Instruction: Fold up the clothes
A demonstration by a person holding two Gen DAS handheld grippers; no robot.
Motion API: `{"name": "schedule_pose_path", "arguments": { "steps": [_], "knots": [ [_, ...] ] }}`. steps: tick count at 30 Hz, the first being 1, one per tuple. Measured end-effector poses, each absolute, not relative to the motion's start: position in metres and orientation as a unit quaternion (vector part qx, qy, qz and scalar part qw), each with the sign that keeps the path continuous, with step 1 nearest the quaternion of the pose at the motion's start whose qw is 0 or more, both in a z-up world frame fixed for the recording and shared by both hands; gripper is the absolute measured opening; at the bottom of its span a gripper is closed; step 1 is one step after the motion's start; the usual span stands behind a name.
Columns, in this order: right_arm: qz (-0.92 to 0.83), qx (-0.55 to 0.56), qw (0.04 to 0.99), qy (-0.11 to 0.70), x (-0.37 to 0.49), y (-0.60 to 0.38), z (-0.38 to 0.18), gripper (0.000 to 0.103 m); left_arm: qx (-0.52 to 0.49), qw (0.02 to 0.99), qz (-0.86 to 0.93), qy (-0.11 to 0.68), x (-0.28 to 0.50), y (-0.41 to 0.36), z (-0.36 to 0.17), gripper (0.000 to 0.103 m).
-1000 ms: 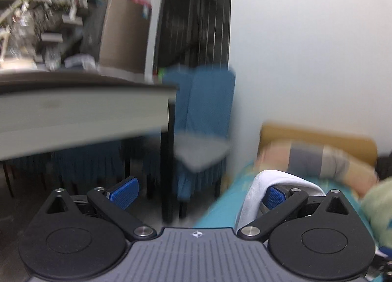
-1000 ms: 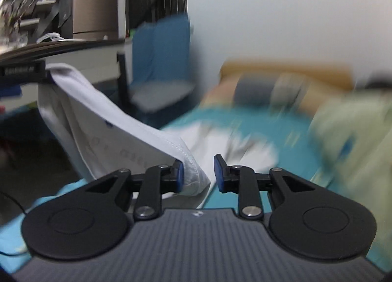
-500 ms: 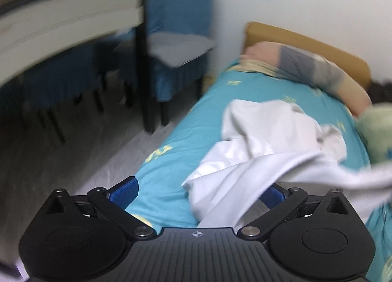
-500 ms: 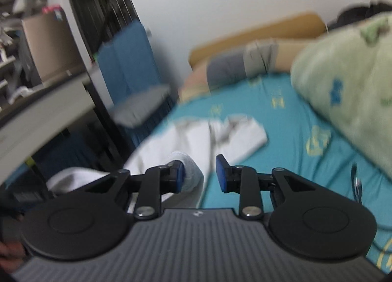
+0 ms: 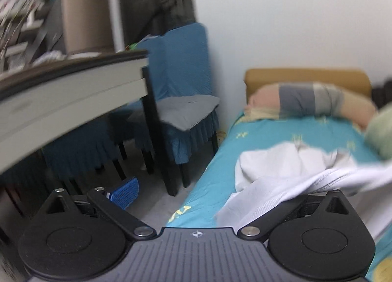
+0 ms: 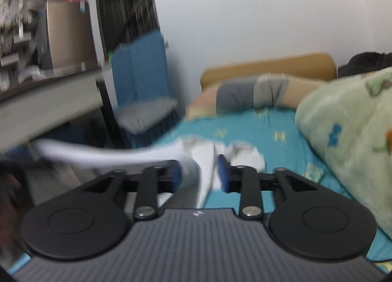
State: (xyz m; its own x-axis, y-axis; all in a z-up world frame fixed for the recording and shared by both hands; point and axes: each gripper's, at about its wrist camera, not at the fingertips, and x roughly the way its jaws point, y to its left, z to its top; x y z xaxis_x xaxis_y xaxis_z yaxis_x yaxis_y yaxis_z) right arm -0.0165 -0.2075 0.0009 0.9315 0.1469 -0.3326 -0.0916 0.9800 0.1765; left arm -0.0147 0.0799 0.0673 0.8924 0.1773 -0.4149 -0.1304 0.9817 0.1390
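While opening, right tongs (image 6: 199,171) straddle white shirt (image 6: 205,159), left tongs (image 5: 220,191) wide open, shirt draped over right finger, teal bed (image 5: 264,135) beyond.

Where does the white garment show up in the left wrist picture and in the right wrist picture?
Left wrist: white garment lies lower right on the bed, draped over the right finger.
Right wrist: white garment sits lower centre, between the opening right tongs.
Shared landmark: blue chair beside the bed.

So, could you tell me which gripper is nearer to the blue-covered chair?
Left. The left gripper sits at the bed's edge beside the blue-covered chair; the right gripper is over the bed, farther off.
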Motion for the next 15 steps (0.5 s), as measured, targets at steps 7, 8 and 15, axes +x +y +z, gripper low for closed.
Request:
{"name": "schedule_pose_path", "arguments": {
  "steps": [7, 8, 15],
  "knots": [
    [0.04, 0.042, 0.958, 0.282, 0.007, -0.189, -0.048, 0.059, 0.081, 0.944, 0.102, 0.302, -0.029, 0.11, 0.069, 0.103],
    [0.032, 0.058, 0.957, 0.281, 0.006, -0.193, -0.047, 0.059, 0.075, 0.938, 0.099, 0.324, -0.031, 0.114, 0.065, 0.103],
    [-0.043, 0.062, 0.987, 0.142, -0.037, -0.207, -0.004, 0.06, 0.046, 0.9, 0.073, 0.427, -0.04, 0.116, 0.029, 0.103]
  ]
}}
